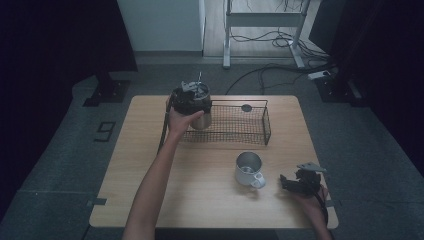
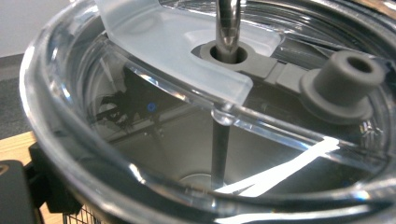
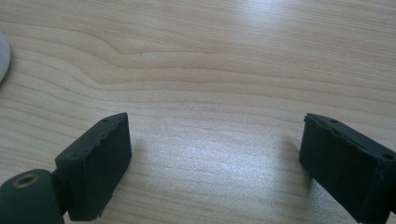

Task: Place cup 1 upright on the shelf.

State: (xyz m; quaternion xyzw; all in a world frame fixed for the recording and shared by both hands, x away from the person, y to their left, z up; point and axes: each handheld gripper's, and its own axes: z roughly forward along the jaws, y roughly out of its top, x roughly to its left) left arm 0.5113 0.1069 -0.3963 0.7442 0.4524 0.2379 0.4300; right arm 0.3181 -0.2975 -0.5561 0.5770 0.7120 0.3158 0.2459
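Tumbler lid (image 2: 196, 116) rim close, open jaws over bare table (image 3: 210, 70)

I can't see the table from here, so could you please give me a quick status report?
Left claw clamped on lidded steel tumbler, at wire basket's left end. Right claw open, empty, near mug. Nothing blocking.

I see a pale wood-grained table (image 1: 210, 195), a black wire-mesh basket (image 1: 250, 131), a silvery steel tumbler (image 1: 201, 119) under its clear lid (image 2: 154, 135) (grey stopper (image 2: 343, 81)), and a silver-white mug (image 1: 248, 169).
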